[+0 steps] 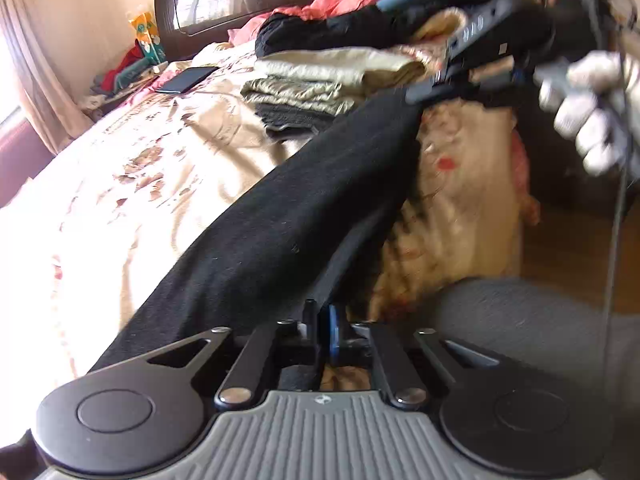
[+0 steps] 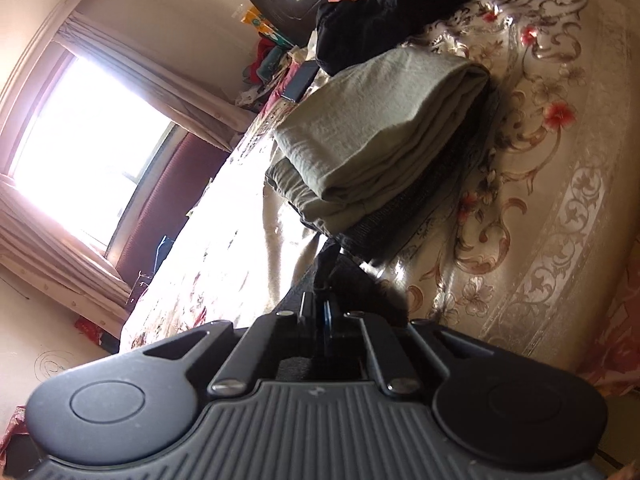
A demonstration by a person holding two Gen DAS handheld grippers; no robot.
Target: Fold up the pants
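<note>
Black pants [image 1: 296, 216] stretch as a long band over the floral bedspread [image 1: 140, 168], from my left gripper to my right one. My left gripper [image 1: 323, 320] is shut on the near end of the pants. In the left wrist view, my right gripper [image 1: 436, 84] is at the upper right, held by a white-gloved hand [image 1: 588, 112], shut on the far end of the pants. In the right wrist view, my right gripper [image 2: 320, 312] is shut on black pants fabric [image 2: 340, 276] above the bedspread [image 2: 540, 160].
A stack of folded clothes [image 1: 320, 80] [image 2: 380, 132] lies on the bed beyond the pants. Loose black, pink and blue garments [image 1: 340, 12] pile up near the dark headboard [image 1: 208, 4]. A phone [image 1: 186, 80] lies on the bed. A bright window [image 2: 80, 128] is on the left.
</note>
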